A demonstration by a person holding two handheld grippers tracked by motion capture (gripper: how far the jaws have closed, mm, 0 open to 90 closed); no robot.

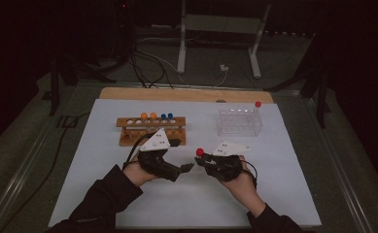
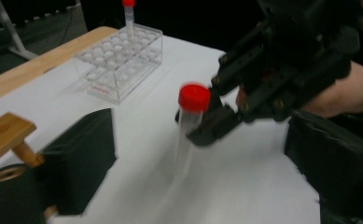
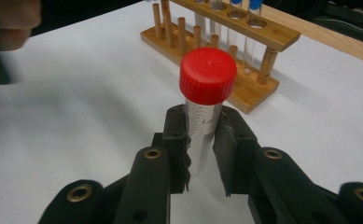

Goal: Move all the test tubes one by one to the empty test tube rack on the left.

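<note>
**Red-capped tube in my right tongs**

My right tongs (image 3: 201,140) are clenched on the red-capped tube (image 3: 206,100), held upright above the bench (image 1: 128,194), near centre. My left tongs (image 1: 186,168) stand released, nothing between them. Wooden rack (image 1: 150,130) far left, clear rack (image 1: 240,121) far right.

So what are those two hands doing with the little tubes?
A person holds a tool in each hand over a white table. The right tool is clamped on a clear tube with a red cap, held upright. The left tool is open and empty beside it. Behind stand a wooden rack with orange and blue capped tubes, and a clear plastic rack with one red capped tube.
</note>
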